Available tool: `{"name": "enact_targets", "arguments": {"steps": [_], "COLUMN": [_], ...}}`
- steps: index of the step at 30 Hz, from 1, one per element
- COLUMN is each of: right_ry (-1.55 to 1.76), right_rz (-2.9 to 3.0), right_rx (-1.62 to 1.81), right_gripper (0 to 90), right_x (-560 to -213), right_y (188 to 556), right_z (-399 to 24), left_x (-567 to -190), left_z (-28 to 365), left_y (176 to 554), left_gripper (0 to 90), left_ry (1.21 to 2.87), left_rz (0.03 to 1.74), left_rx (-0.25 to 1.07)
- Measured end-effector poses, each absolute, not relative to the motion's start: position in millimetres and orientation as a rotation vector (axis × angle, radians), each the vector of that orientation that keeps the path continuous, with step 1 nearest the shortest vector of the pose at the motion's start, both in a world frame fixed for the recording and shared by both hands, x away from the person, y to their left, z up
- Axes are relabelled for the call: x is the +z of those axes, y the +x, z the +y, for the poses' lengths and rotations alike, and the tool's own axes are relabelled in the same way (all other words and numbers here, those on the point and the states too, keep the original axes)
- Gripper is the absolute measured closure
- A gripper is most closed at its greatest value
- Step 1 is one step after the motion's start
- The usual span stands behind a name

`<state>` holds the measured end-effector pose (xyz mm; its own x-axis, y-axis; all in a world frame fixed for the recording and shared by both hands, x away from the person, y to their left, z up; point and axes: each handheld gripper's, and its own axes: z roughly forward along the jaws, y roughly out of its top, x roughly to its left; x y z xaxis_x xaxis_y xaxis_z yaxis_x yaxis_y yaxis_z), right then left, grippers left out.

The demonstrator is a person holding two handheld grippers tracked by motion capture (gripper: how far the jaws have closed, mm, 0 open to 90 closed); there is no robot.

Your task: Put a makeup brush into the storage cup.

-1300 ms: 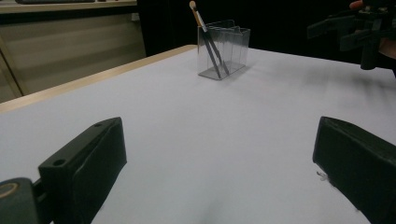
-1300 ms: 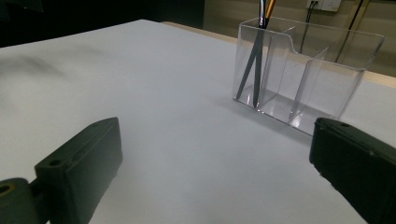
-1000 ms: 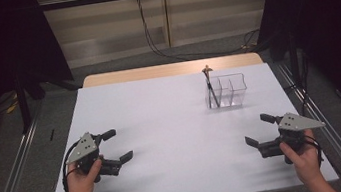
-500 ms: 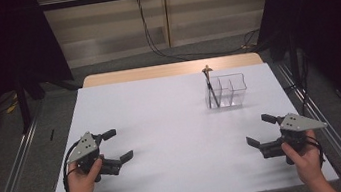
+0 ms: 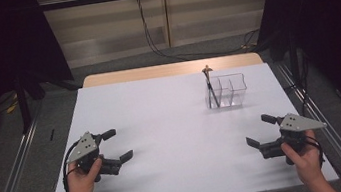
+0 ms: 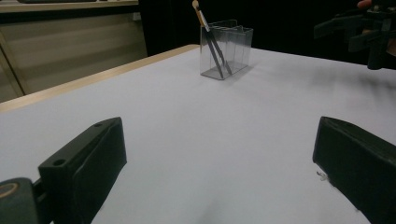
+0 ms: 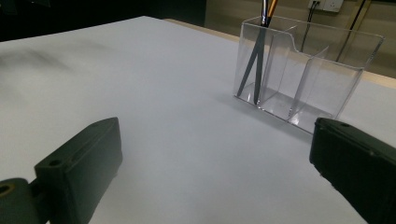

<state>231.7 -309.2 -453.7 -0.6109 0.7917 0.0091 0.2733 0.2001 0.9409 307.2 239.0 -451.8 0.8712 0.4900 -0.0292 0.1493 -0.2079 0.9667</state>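
Both our left tool and right tool hang open above the table. The brushes lean in the far clear holder's left compartment; a careless reach could tip that light holder.

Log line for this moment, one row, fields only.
left gripper: open, empty | right gripper: open, empty | clear organizer: far right of table, two brushes in one end compartment | contact: none
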Motion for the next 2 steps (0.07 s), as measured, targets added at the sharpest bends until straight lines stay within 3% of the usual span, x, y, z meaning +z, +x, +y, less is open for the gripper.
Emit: {"name": "enact_targets", "arguments": {"steps": [2], "right_ry": [0.988], "right_rz": [1.997], "right_rx": [1.409], "right_gripper": [1.9], "right_x": [-453.7], "right_y": [231.7], "right_z": [-309.1], "left_x": [-452.0], "left_z": [239.1], "left_y": [307.3], "left_gripper": [2.8], "left_ry": [1.777], "left_rz": [0.487], "left_rx": [0.335]}}
